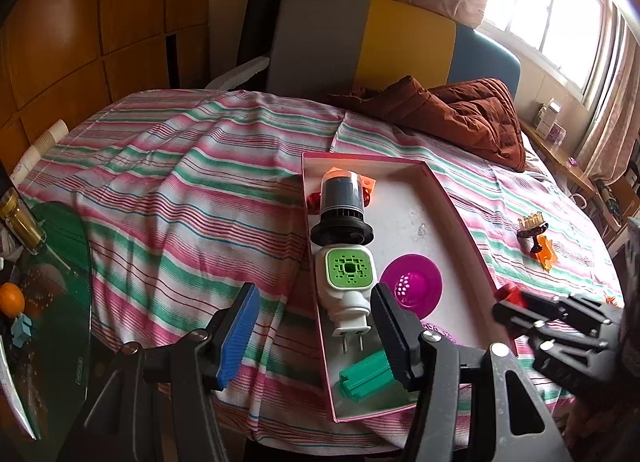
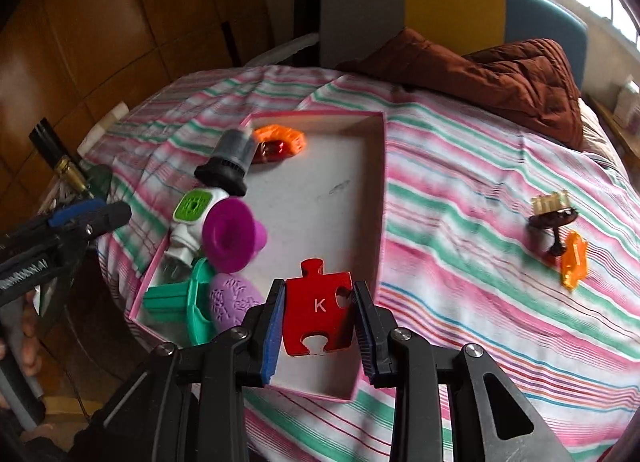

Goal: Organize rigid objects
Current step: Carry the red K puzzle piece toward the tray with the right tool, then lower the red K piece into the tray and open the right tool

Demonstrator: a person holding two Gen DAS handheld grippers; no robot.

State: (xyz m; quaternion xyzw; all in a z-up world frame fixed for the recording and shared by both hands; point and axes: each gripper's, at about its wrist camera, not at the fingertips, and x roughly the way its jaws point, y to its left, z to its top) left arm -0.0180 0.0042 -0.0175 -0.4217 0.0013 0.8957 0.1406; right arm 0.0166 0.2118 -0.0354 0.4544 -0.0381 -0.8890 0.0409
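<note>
Right wrist view: the striped bed (image 2: 460, 189) carries a pink tray (image 2: 382, 181) already holding a black-capped cylinder (image 2: 232, 159), a white plug-in unit (image 2: 192, 213), a magenta strainer (image 2: 230, 236), a green block (image 2: 180, 302) and orange bits (image 2: 280, 135). The right claw (image 2: 320, 322) is clamped on a red K puzzle piece (image 2: 320, 314) above the tray's near end, not yet set down. The left claw (image 1: 316, 342) stands apart, empty. A brown comb piece (image 2: 554, 213) and an orange piece (image 2: 574, 264) remain loose on the bed

A home bedroom: a bed under a striped sheet (image 1: 180, 189), a padded headboard (image 1: 360, 41), a curtained window (image 1: 560, 13).
</note>
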